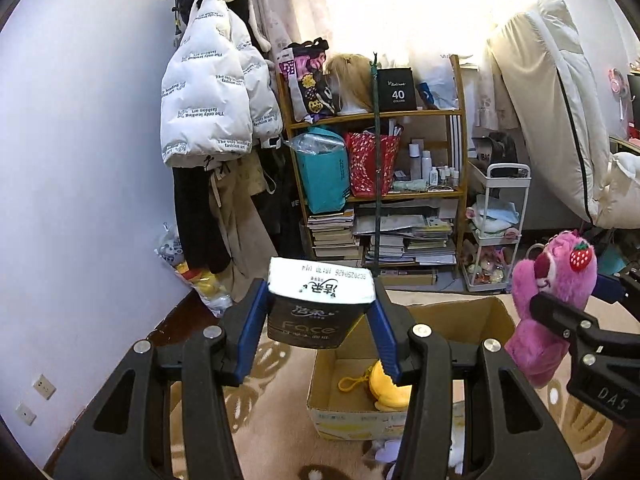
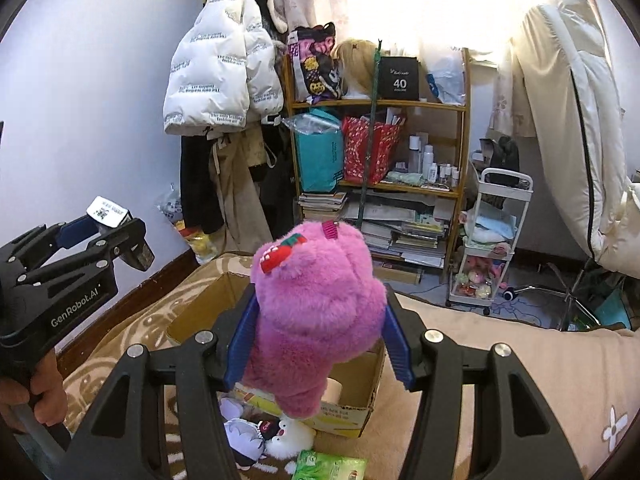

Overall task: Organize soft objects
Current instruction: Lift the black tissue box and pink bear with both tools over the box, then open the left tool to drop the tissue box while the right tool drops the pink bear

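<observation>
Pink plush fills your right gripper (image 2: 316,328): its blue pads press both sides of the pink bear (image 2: 316,320), a fuzzy toy with a strawberry patch on its head, held in the air above the cardboard box (image 2: 356,416). From the left wrist view the same bear (image 1: 548,304) hangs at the right edge, just beside the box's far corner.

Your left gripper (image 1: 322,320) is clamped on a dark tissue pack (image 1: 316,312) with a white printed end, raised above the near left side of the cardboard box (image 1: 492,316). In the right wrist view that pack (image 2: 110,212) pokes out past the left gripper's tips, well apart from the bear.

Inside the open box lies a yellow plush (image 1: 386,384) with a yellow cord loop. The box sits on a beige patterned blanket (image 2: 500,344). In front of the box, on the blanket, lie a small white plush (image 2: 288,436), a grey-purple plush (image 2: 240,436) and a green packet (image 2: 332,466).
</observation>
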`<action>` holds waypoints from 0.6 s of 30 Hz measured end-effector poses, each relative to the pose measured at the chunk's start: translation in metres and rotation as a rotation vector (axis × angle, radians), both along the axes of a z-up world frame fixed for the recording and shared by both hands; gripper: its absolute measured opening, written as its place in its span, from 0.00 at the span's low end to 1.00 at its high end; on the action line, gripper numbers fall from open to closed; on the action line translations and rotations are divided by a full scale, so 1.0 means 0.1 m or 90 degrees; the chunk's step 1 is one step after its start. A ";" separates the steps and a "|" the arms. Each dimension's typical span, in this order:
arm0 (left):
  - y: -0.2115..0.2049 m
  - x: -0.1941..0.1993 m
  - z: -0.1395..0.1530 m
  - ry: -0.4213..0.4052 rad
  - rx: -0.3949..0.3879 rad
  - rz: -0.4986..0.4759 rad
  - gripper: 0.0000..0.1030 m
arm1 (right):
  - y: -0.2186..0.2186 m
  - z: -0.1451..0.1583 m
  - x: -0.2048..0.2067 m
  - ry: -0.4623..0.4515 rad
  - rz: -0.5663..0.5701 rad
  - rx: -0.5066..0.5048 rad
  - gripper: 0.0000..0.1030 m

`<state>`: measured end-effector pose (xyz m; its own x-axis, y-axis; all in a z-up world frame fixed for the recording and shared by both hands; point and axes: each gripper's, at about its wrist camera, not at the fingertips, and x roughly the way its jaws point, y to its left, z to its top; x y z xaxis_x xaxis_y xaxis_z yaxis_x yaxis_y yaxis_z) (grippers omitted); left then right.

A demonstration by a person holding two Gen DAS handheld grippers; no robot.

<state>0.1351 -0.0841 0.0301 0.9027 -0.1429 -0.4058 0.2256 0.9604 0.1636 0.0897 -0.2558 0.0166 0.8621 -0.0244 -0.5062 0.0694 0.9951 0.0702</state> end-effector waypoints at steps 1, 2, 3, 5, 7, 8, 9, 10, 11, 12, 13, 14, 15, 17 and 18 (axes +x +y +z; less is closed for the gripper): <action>-0.02 0.04 -0.04 0.006 -0.002 0.000 0.47 | 0.00 -0.03 0.03 0.003 -0.005 -0.008 0.59; -0.04 0.08 -0.08 0.014 -0.003 -0.002 0.47 | -0.01 -0.07 0.05 0.005 -0.009 -0.014 0.59; -0.04 0.11 -0.11 0.020 -0.003 -0.004 0.47 | -0.03 -0.11 0.09 0.011 -0.012 -0.017 0.59; -0.10 0.18 -0.22 0.040 0.003 -0.019 0.47 | -0.09 -0.19 0.15 0.027 -0.013 -0.009 0.59; -0.15 0.23 -0.31 0.051 0.015 -0.026 0.47 | -0.14 -0.27 0.23 0.042 -0.011 -0.005 0.59; -0.18 0.27 -0.37 0.059 0.022 -0.031 0.47 | -0.16 -0.30 0.27 0.050 -0.008 -0.006 0.59; -0.20 0.28 -0.41 0.064 0.024 -0.036 0.47 | -0.17 -0.33 0.31 0.058 -0.005 -0.009 0.59; -0.23 0.31 -0.48 0.073 0.029 -0.041 0.47 | -0.18 -0.36 0.34 0.062 -0.005 -0.010 0.59; -0.25 0.34 -0.54 0.081 0.034 -0.042 0.47 | -0.20 -0.40 0.37 0.069 -0.008 -0.008 0.59; -0.26 0.36 -0.59 0.087 0.037 -0.042 0.47 | -0.21 -0.43 0.39 0.071 -0.015 0.000 0.59; -0.28 0.38 -0.65 0.095 0.041 -0.041 0.47 | -0.23 -0.46 0.39 0.072 -0.022 0.010 0.59; -0.28 0.40 -0.70 0.096 0.039 -0.036 0.47 | -0.23 -0.49 0.40 0.074 -0.023 0.018 0.59; -0.27 0.43 -0.74 0.096 0.034 -0.032 0.47 | -0.22 -0.52 0.41 0.075 -0.021 0.018 0.59; -0.26 0.47 -0.82 0.108 0.030 -0.030 0.47 | -0.18 -0.57 0.43 0.079 -0.022 0.005 0.60; -0.28 0.50 -0.84 0.113 0.032 -0.030 0.47 | -0.16 -0.61 0.45 0.087 -0.016 0.004 0.60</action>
